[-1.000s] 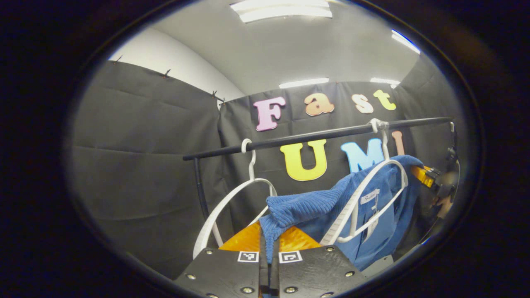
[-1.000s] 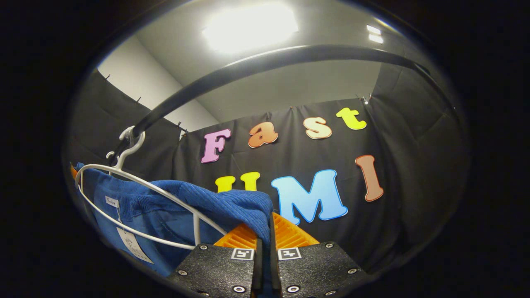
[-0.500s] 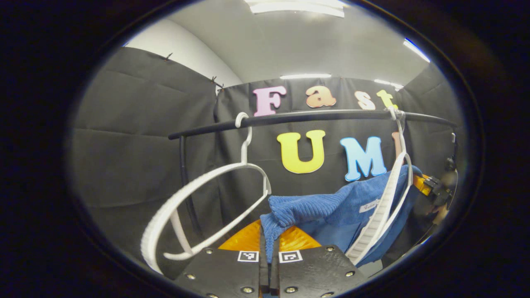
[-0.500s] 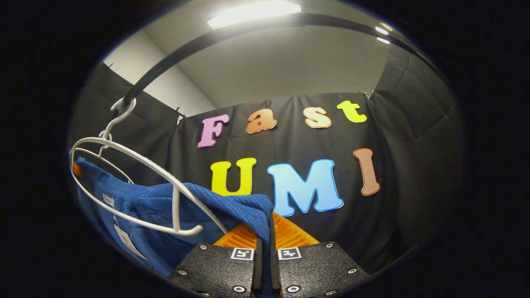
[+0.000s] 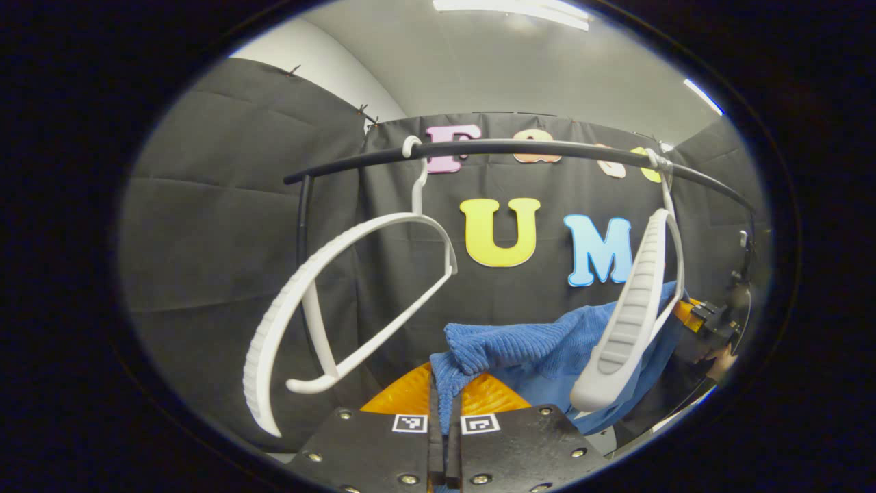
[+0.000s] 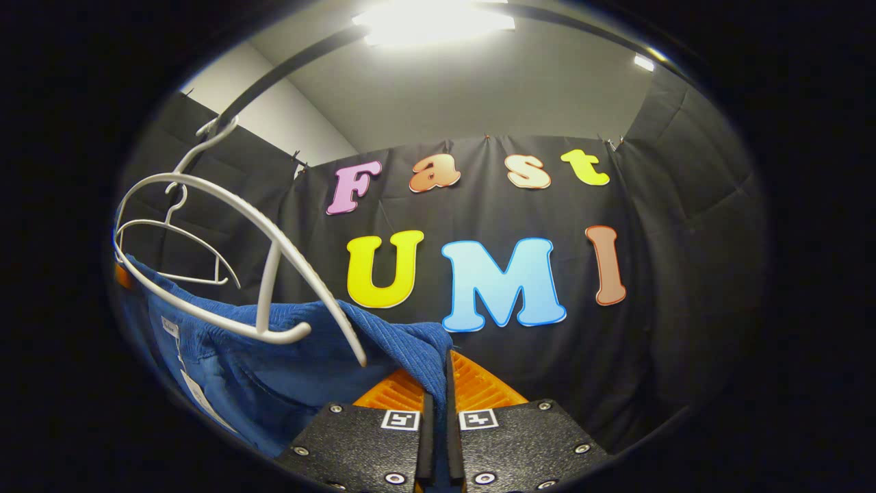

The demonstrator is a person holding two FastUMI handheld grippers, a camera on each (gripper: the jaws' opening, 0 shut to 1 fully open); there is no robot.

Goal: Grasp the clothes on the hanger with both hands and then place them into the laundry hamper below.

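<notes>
Both grippers' fingers [image 5: 432, 397] [image 6: 426, 411] clench the blue garment [image 5: 520, 349] [image 6: 308, 349] between them.

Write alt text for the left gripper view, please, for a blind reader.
The left gripper is shut on a blue garment, which hangs below two white hangers on a black rail. Farther right, the right gripper holds its other end.
</notes>
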